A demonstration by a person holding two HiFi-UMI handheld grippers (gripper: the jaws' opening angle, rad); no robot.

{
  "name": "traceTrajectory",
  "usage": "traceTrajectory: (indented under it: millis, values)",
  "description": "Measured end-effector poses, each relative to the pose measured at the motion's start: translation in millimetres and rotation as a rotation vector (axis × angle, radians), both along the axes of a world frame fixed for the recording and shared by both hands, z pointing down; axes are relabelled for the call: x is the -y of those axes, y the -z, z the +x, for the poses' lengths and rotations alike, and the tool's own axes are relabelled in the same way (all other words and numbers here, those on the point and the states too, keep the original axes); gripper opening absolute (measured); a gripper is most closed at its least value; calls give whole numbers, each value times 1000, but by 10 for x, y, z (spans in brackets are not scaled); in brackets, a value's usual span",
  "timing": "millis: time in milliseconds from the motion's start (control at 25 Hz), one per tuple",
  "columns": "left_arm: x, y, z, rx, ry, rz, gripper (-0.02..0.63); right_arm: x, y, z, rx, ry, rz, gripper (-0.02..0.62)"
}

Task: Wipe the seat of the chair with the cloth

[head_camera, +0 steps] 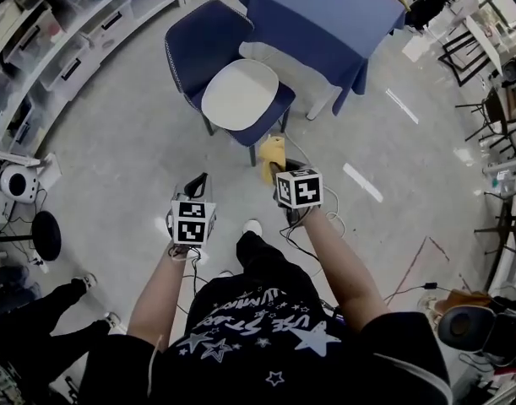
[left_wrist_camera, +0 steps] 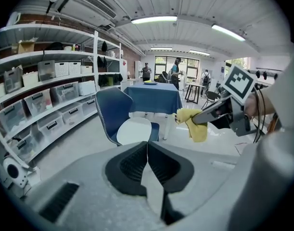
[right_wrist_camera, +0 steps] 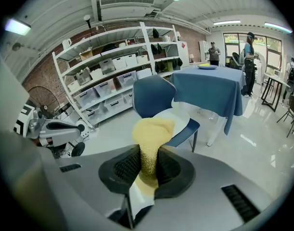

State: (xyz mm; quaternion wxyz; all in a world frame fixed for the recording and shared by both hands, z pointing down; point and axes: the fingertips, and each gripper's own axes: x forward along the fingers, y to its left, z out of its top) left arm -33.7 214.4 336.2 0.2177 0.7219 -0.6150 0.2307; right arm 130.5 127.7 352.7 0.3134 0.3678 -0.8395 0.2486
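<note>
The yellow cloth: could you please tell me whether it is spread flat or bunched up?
Bunched up: the right tongs pinch the yellow cloth in a crumpled wad, clear of the chair seat.

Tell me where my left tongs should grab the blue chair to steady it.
Probably the curved backrest's top rim on the blue shell chair, from above: it looks thin enough to pinch and keeps the left tongs off the round white seat pad.
</note>
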Motion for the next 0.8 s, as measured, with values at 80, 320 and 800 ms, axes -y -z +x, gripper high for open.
traceTrajectory:
  millis: [80,320,800]
  values:
    - [-137,64,4,-10,-7,16,21,-146,46,25,-7,-13,11,66]
    - [-620,170,60,-3,-60,41,21,-621,212,108,2,-57,36,66]
    - [-1495,328,83,-35,-71,107,21,-1737,343,344,27,-125,72,66]
